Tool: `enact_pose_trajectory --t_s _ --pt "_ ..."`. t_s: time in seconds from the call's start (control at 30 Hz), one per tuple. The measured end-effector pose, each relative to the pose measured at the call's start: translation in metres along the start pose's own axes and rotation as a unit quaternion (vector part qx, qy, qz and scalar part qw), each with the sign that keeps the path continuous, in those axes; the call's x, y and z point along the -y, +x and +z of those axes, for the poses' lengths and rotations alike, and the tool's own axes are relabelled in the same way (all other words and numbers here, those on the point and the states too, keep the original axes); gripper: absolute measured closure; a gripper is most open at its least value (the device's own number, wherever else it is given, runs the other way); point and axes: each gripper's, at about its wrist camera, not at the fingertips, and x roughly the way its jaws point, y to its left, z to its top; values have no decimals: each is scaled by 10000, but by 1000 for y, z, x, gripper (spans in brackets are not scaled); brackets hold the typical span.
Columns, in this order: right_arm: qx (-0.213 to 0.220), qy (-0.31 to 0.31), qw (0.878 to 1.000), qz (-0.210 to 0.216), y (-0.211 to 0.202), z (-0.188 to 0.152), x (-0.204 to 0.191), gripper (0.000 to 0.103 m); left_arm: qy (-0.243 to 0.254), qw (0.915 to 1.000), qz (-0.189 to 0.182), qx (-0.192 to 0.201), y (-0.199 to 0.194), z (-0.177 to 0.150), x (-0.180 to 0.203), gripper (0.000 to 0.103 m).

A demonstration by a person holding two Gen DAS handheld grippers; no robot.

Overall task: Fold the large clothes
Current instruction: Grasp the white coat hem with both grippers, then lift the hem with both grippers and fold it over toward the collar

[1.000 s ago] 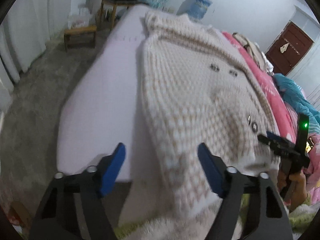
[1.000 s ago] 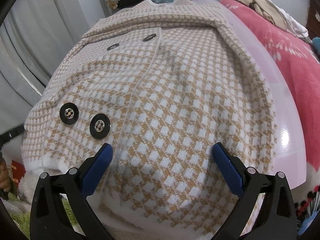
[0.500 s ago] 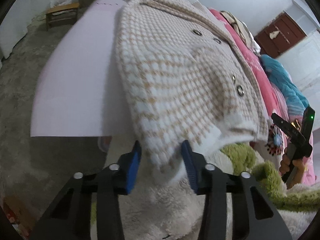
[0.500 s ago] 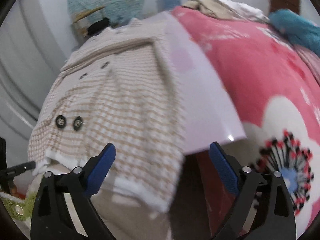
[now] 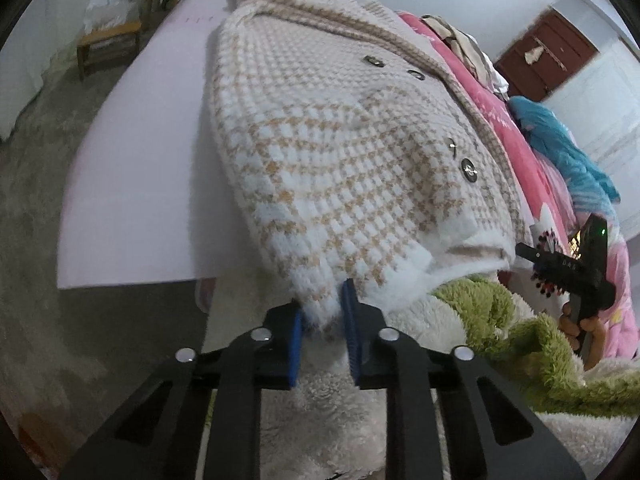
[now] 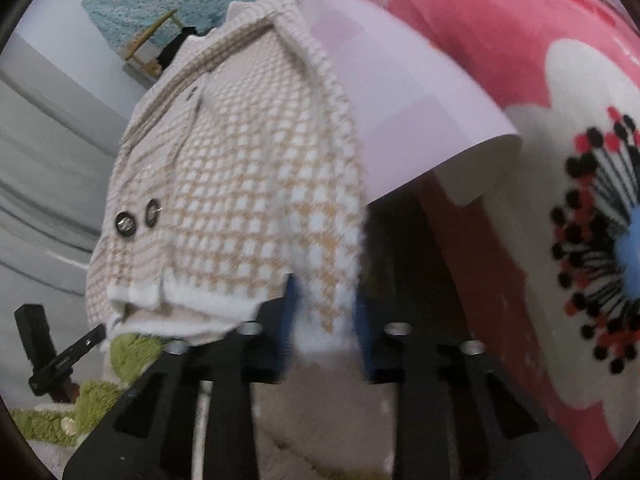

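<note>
Jaws have just been closing: we now clamp the left gripper [image 5: 322,322] and right gripper [image 6: 322,320] on the hem corners of the checked jacket [image 5: 340,140], which lies along the lilac board [image 5: 132,184], ready to fold.

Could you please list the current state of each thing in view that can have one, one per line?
Checked jacket: buttoned, lying flat on the board, its hem hanging over the near edge.
Left gripper: has just been closing, now shut on the hem's left corner.
Right gripper: has just been closing, now shut on the hem's right corner.
White board: lying under the jacket.
</note>
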Motion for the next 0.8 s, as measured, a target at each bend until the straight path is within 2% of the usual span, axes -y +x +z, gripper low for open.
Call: enact_pose_trajectory --t_s 0.13,0.2,0.3,0.43,0.6,0.8 --pt "232 -267 9993 -105 -14 -2 -15 95 270 9994 -12 198 -14 4 11 92" --pt "373 -372 9985 -124 -25 0 -20 95 331 9988 -157 327 -24 9 16 93" --pt "561 -510 9971 -89 -39 7 -32 96 142 9972 -528 518 -38 21 17 93" --pt "851 -529 9949 71 -53 21 -42 96 86 9933 -788 836 -54 41 22 94" --pt "1137 -525 9918 255 -64 40 -45 96 217 9917 -661 1079 -60 68 25 94" --pt "1400 -500 9880 416 -75 76 -48 96 125 9890 -617 1340 -62 105 17 94"
